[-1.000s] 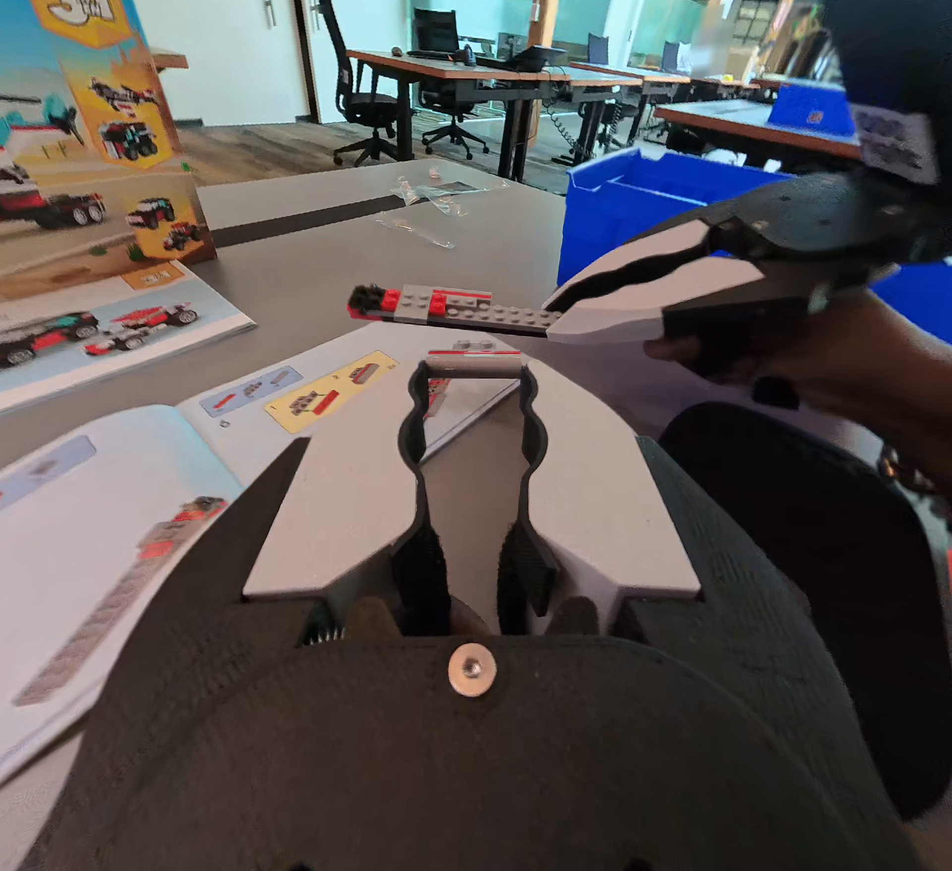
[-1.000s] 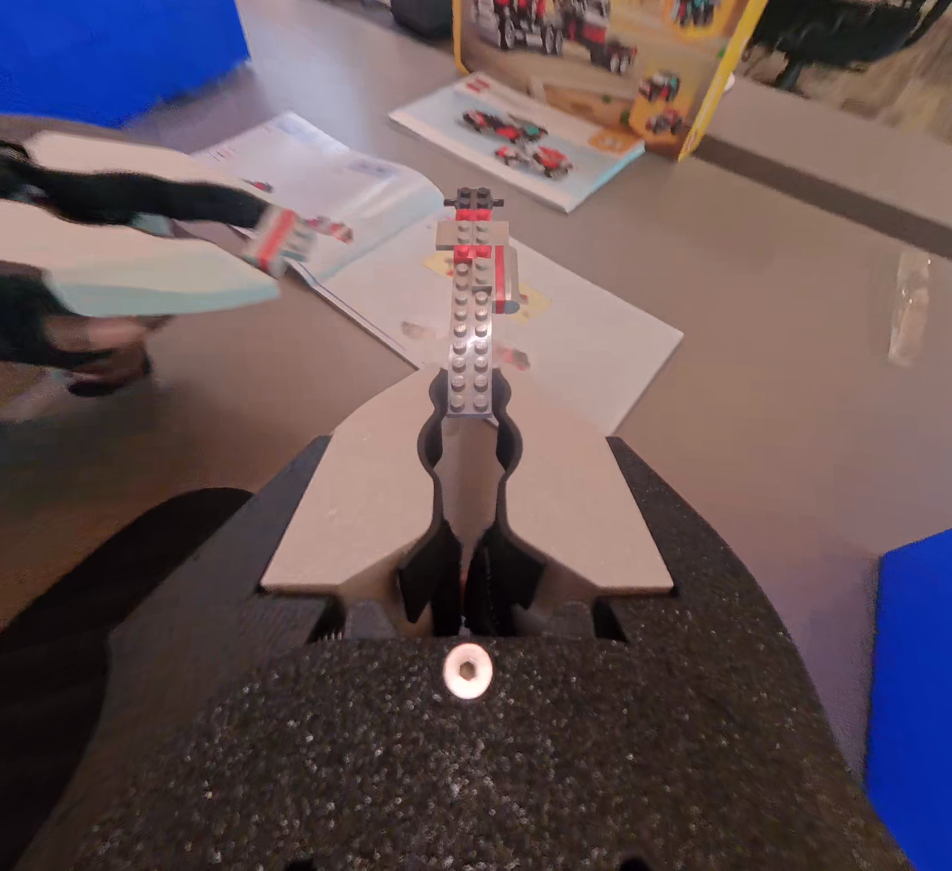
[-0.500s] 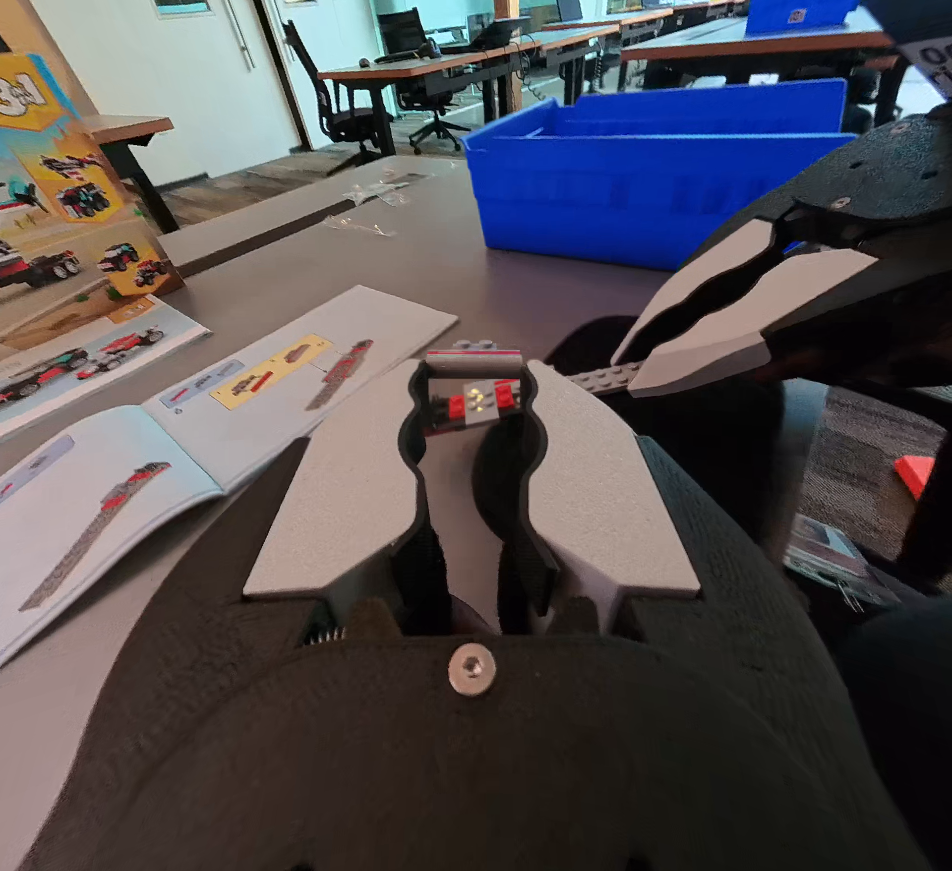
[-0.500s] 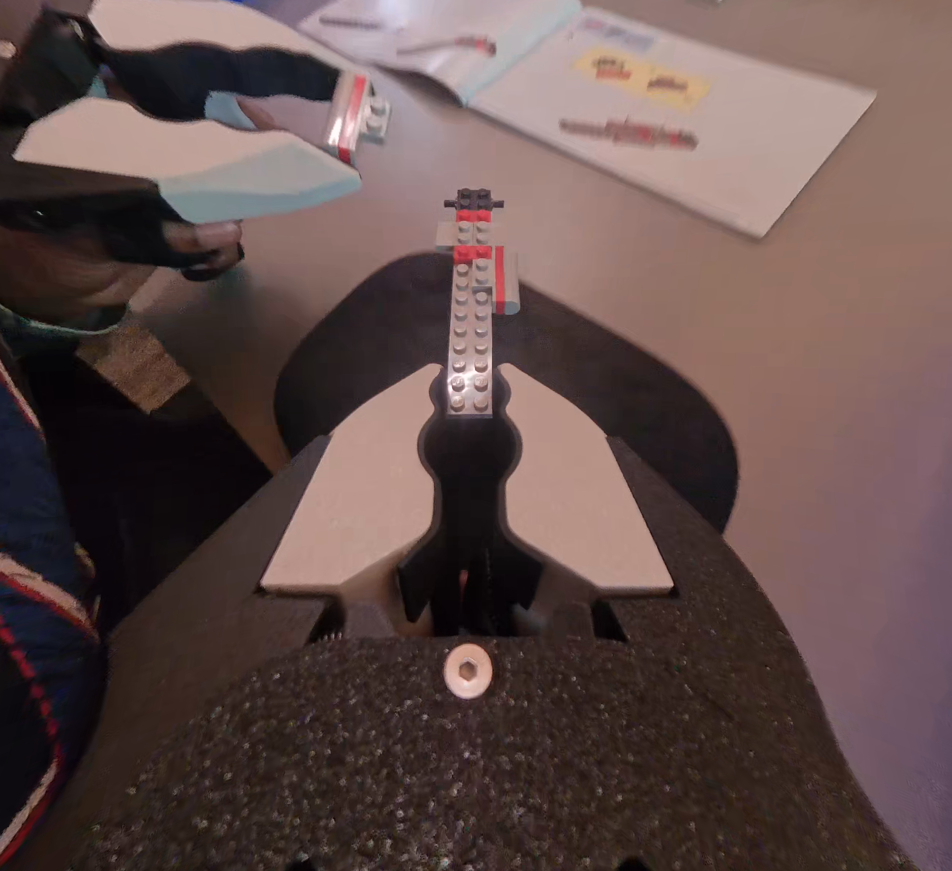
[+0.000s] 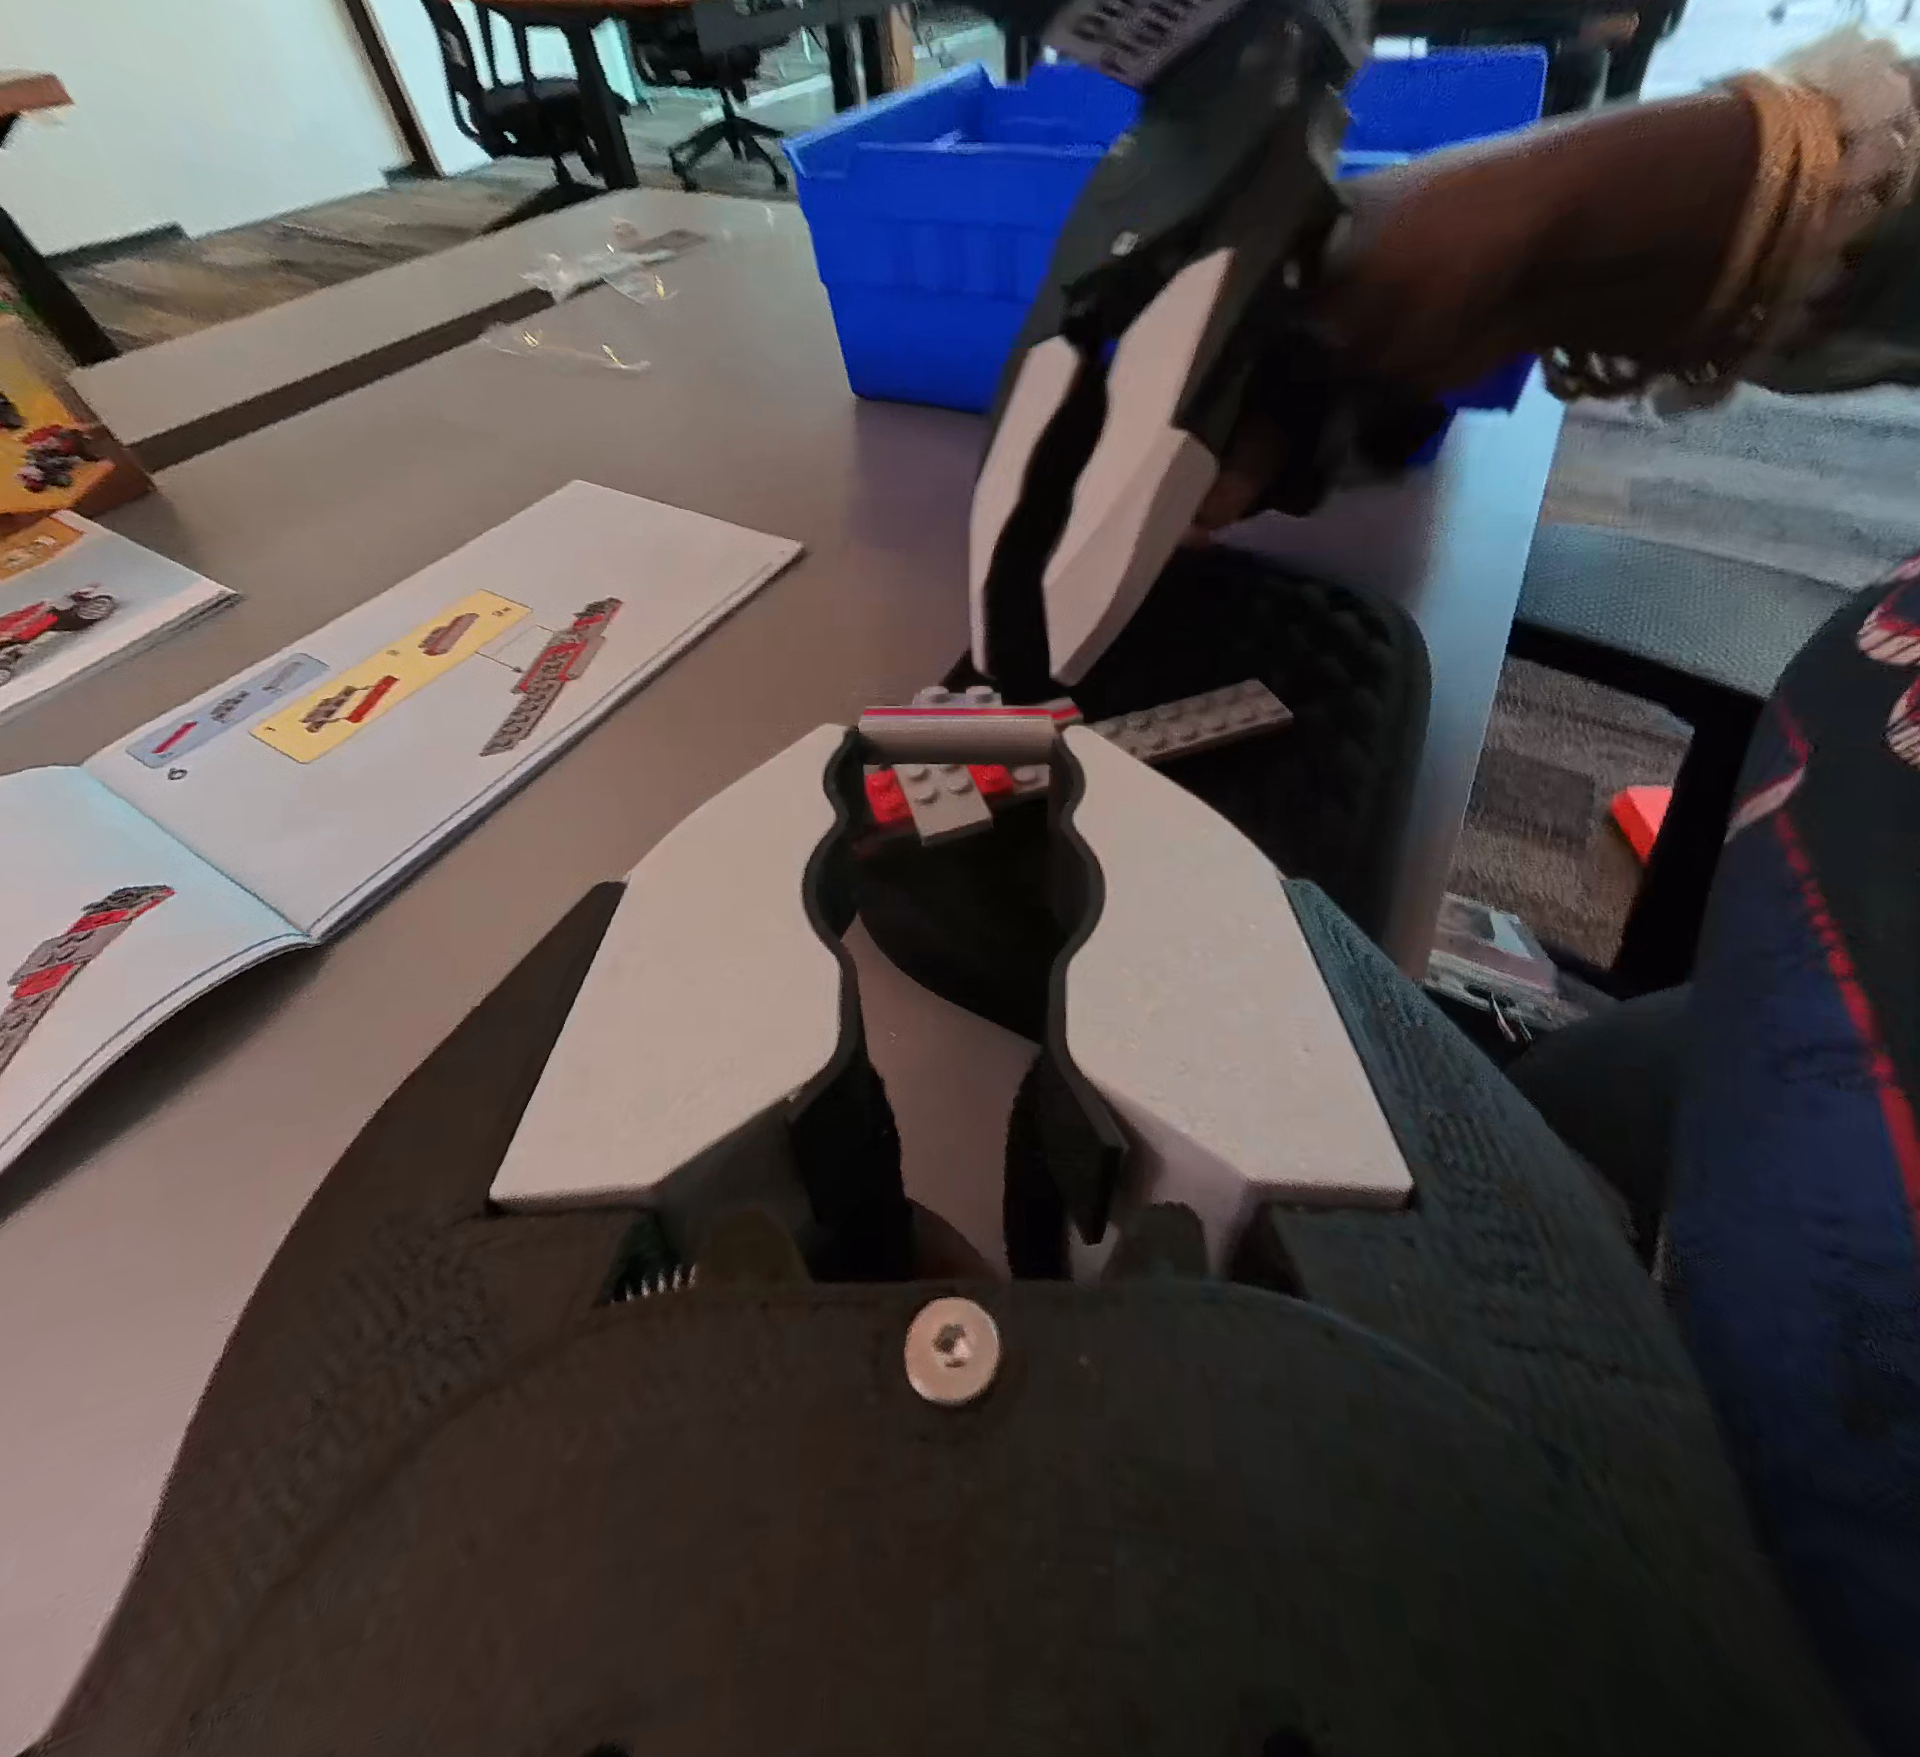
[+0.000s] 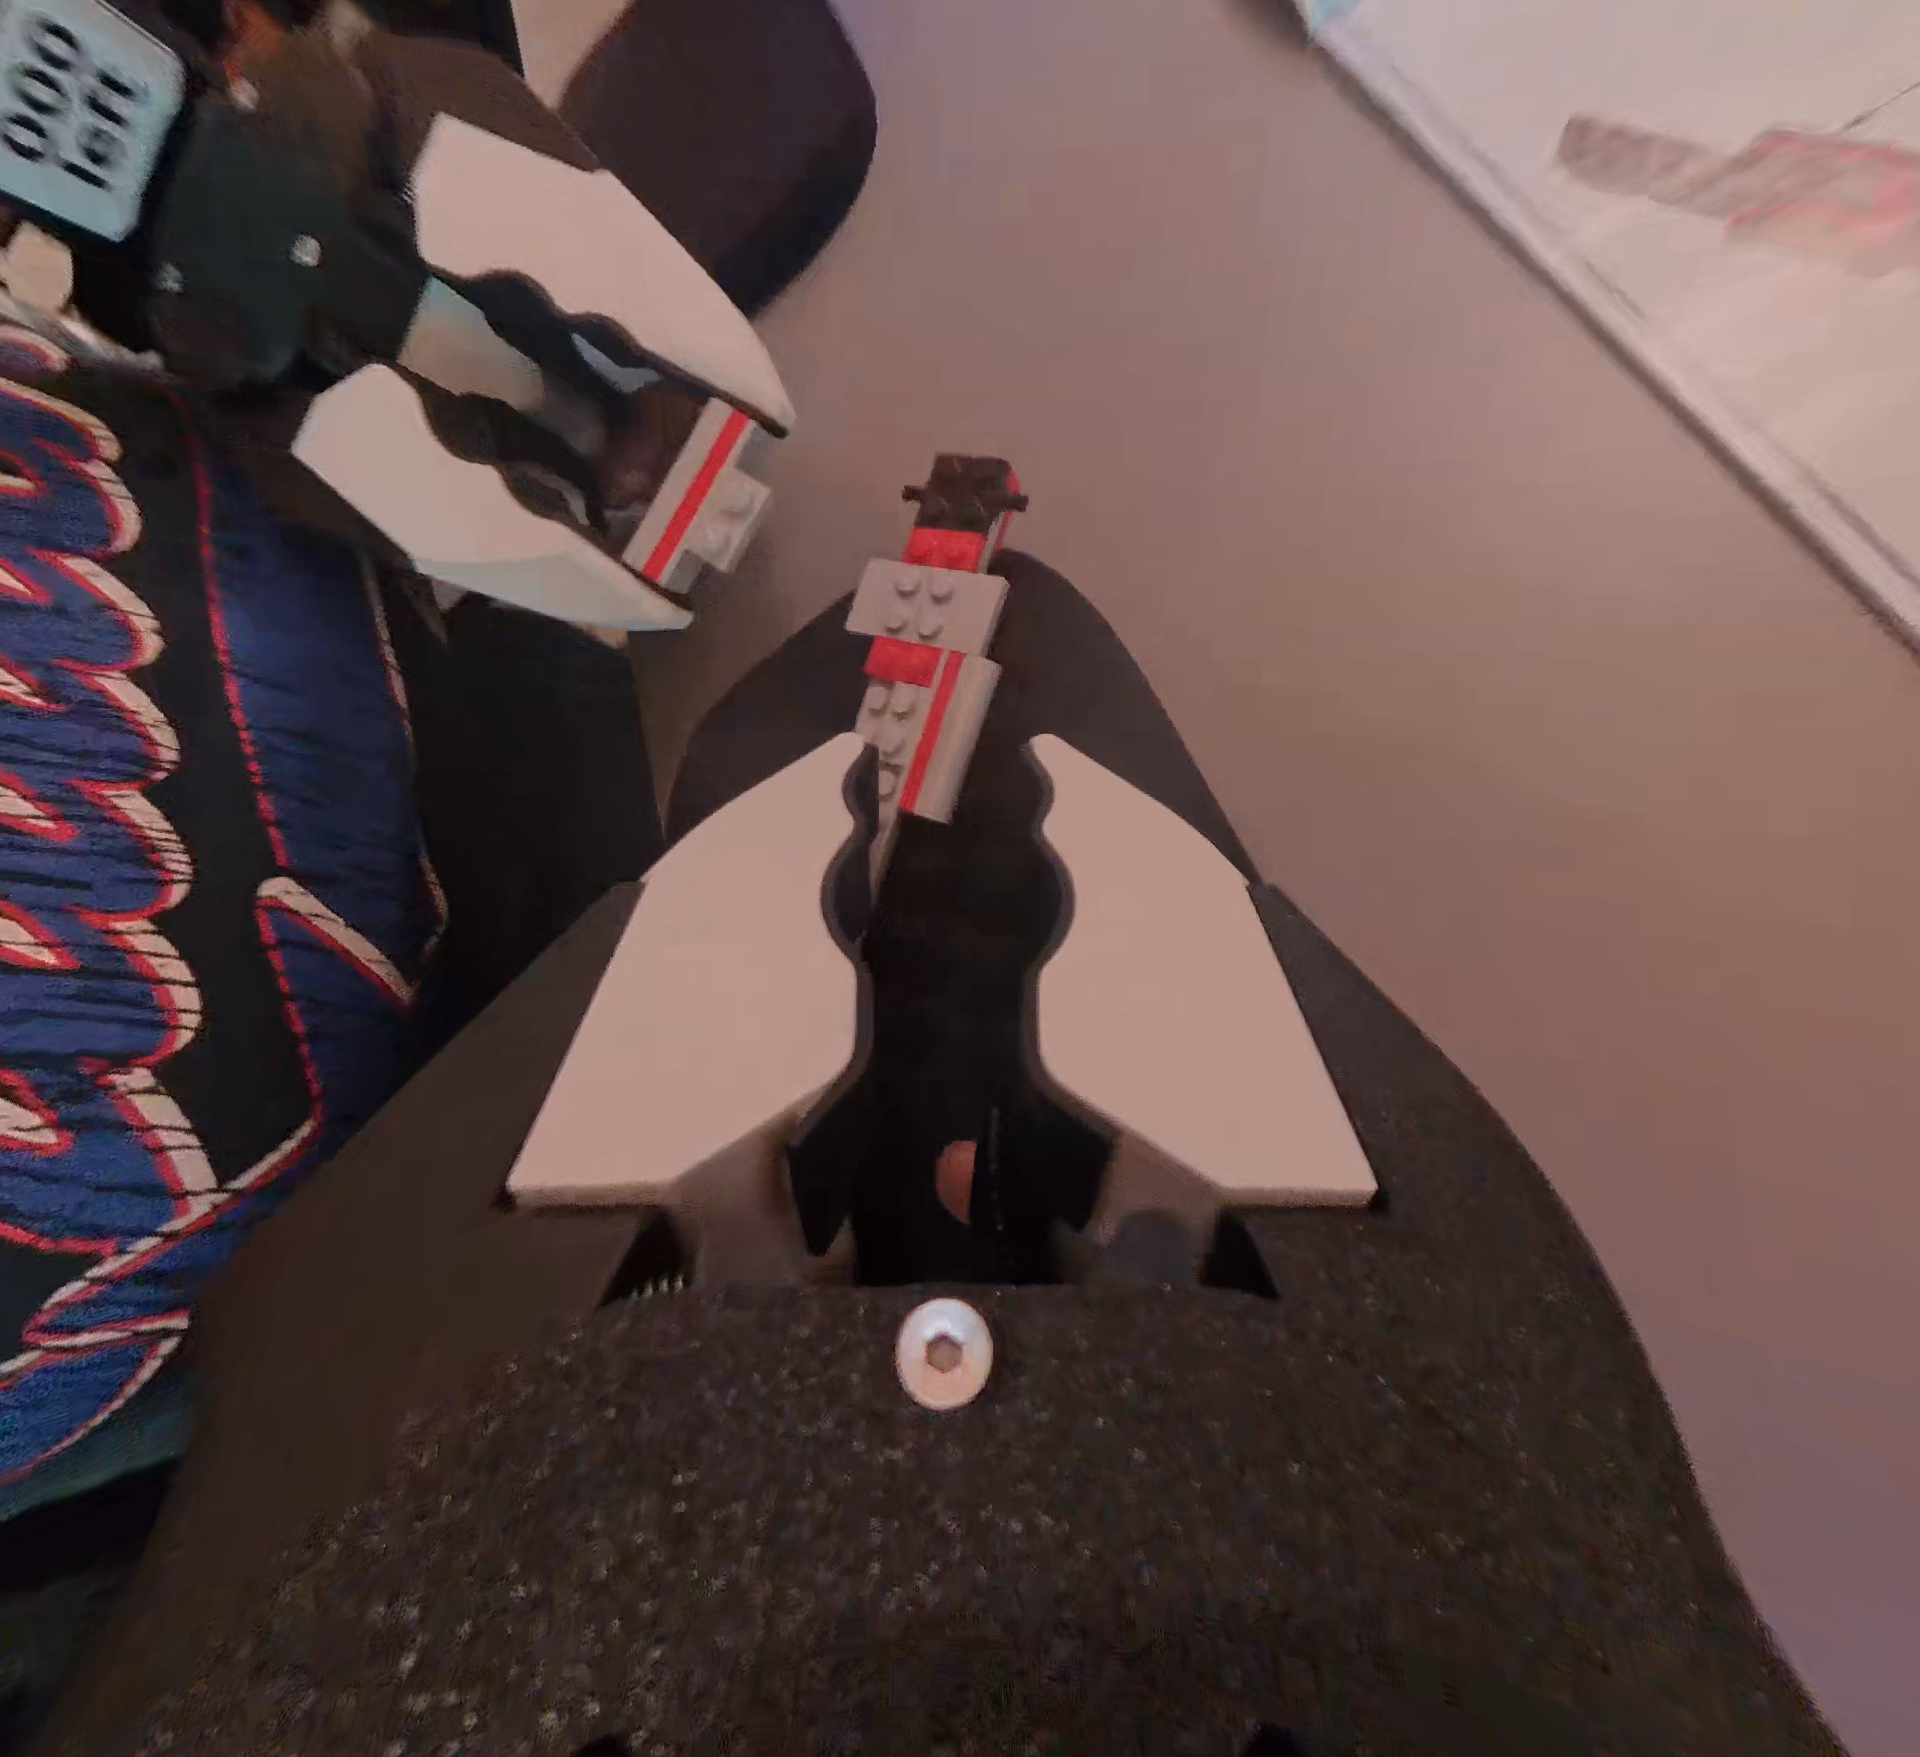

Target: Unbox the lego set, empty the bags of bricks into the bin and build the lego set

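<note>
My left gripper (image 5: 961,741) is shut on a small grey piece with a red stripe (image 5: 956,720); it also shows in the right wrist view (image 6: 717,512), just left of the assembly. The long grey plate assembly with red and black parts (image 6: 930,627) lies tilted on a black pad (image 6: 1091,699) at the table's near edge. It also shows in the left wrist view (image 5: 1195,720), partly hidden behind my held piece. My right gripper (image 6: 951,751) points down at the pad with its fingers apart around the plate's near end, and shows in the left wrist view (image 5: 1029,668).
An open instruction booklet (image 5: 416,689) lies left of the pad. A blue bin (image 5: 935,253) stands behind, with empty plastic bags (image 5: 592,273) left of it. The set's box (image 5: 42,450) and a second booklet (image 5: 83,606) are far left. A person's arm (image 5: 1558,253) reaches in from the right.
The right gripper swung down to the black pad and its fingers spread; the assembly now rests tilted on the pad. The left gripper with its small piece came close beside the assembly.
</note>
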`<state>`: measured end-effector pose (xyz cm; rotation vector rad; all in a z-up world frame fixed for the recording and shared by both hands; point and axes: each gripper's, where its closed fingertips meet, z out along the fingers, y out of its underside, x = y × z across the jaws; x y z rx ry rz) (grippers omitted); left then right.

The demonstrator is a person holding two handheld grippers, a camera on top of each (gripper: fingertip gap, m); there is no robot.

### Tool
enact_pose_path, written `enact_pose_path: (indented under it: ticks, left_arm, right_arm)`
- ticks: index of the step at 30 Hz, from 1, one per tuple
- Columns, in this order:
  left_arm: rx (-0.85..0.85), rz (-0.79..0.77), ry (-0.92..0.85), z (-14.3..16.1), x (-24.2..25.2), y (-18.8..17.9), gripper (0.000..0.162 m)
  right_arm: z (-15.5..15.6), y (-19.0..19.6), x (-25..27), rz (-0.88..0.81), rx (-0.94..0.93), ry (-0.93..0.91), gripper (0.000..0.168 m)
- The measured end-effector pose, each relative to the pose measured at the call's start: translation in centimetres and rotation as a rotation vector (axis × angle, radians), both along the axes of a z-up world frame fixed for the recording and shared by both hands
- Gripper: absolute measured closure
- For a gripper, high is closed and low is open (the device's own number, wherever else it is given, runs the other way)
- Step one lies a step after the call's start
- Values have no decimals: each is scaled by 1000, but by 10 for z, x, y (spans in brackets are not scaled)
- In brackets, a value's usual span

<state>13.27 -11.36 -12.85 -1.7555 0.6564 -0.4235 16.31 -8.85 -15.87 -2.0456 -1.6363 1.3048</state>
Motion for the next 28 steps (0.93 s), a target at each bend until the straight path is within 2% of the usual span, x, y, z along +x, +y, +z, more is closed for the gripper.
enact_pose_path:
  ticks: [3, 8, 15, 19, 22, 28]
  left_arm:
    - [-57, -11, 46, -10, 4, 2, 128]
    - [-201, -18, 127, -33, 5, 0, 128]
    - [-235, -26, 111, -35, 5, -2, 128]
    - [-223, -27, 117, -34, 6, -2, 128]
    - [-181, -30, 90, -27, 4, -3, 128]
    - [167, 40, -30, 23, -14, 4, 128]
  right_arm:
    - [-5, -9, -6, 72, -84, -49, 144]
    - [6, -15, -10, 73, -176, -38, 143]
    - [-3, -10, -10, 61, -125, -109, 141]
    - [-7, -25, -13, 122, -210, -137, 152]
    - [0, -21, -19, 56, -313, -65, 155]
    - [44, 1, -35, -175, -572, 251, 157]
